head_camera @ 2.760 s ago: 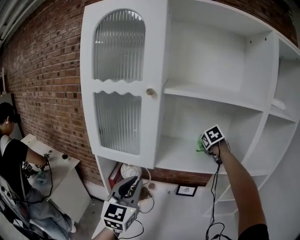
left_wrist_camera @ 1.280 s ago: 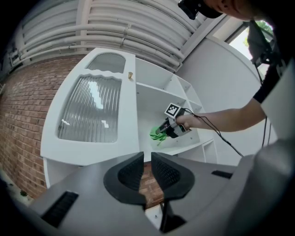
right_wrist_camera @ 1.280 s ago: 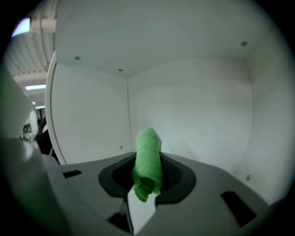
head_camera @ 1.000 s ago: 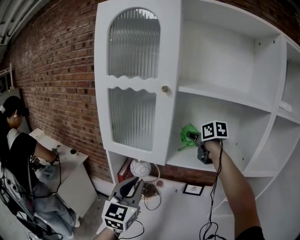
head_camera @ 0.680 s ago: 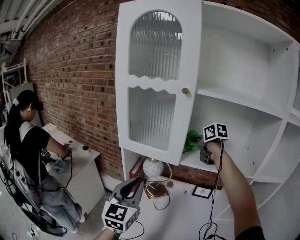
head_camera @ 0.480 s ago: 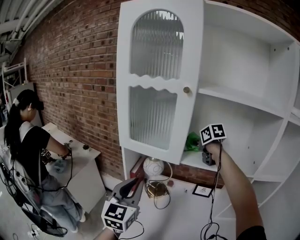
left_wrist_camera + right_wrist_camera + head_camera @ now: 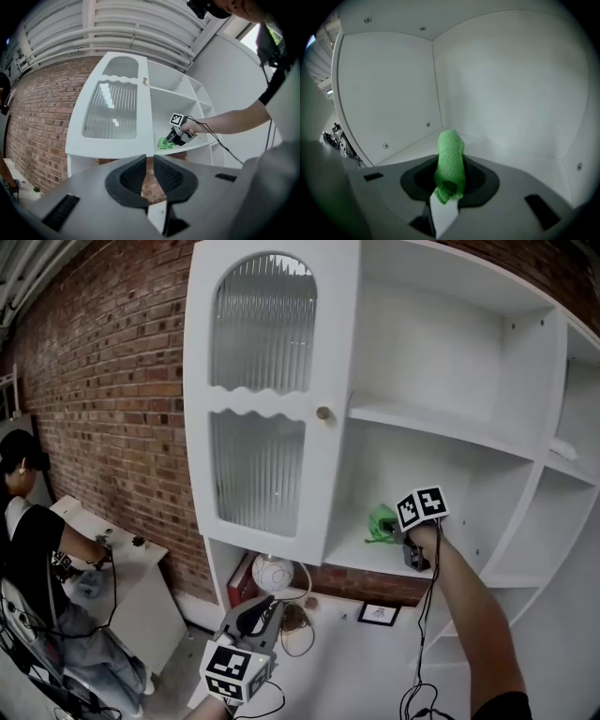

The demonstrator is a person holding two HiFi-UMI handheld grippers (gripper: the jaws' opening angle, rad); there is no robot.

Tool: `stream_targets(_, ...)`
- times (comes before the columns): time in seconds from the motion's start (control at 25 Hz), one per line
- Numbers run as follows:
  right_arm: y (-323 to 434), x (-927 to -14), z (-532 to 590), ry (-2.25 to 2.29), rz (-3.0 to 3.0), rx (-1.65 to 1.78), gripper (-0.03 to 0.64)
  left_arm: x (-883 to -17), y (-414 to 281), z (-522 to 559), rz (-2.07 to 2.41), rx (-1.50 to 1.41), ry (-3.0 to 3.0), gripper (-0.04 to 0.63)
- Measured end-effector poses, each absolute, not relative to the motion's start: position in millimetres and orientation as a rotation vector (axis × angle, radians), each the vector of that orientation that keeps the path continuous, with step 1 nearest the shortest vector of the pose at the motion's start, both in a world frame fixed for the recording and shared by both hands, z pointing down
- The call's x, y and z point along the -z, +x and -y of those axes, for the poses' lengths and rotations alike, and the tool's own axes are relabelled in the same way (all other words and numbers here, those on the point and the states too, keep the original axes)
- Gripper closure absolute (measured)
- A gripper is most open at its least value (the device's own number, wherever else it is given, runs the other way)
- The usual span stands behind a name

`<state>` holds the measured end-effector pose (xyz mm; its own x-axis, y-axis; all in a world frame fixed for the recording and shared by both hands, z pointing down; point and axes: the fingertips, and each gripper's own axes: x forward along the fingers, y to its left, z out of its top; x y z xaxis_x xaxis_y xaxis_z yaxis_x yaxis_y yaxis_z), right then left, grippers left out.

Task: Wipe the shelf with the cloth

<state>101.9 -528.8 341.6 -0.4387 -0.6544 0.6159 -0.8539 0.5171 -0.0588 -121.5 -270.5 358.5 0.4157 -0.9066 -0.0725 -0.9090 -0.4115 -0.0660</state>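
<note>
A green cloth (image 7: 382, 523) rests on the white lower shelf (image 7: 356, 554), near its left end. My right gripper (image 7: 396, 531) is shut on the cloth and presses it to the board. The right gripper view shows the cloth (image 7: 450, 150) bunched between the jaws of the right gripper (image 7: 449, 164), with the shelf's back corner (image 7: 436, 84) ahead. Low and away from the cabinet, my left gripper (image 7: 264, 603) hangs shut on nothing. The left gripper view looks up past the left gripper (image 7: 150, 158) at the cloth (image 7: 164, 143).
The cabinet door (image 7: 262, 399) with ribbed glass and a knob (image 7: 323, 412) stands open to the left of the shelf. Below lie a white globe (image 7: 272, 573), a red book (image 7: 236, 589) and a small frame (image 7: 378, 614). A person (image 7: 28, 549) sits at a desk far left.
The right gripper has slid the cloth from the shelf's right part toward its left end by the door. The head view swung sideways and back. The left gripper has stayed put.
</note>
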Motion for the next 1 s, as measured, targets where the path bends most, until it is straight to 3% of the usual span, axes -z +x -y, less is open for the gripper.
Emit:
stream_targets(0.72,238.0,-345.6,501.2,1.429,2.03,-0.459,0.518,-361.5,-30.4,292.3,-1.372,-0.023,-2.729,0.546)
stream_targets(1.0,264.4,-345.1,491.9,1.459,1.773,-0.226,0.52,-360.9,-4.2,290.4,-1.247,-0.012,-2.746,0.546)
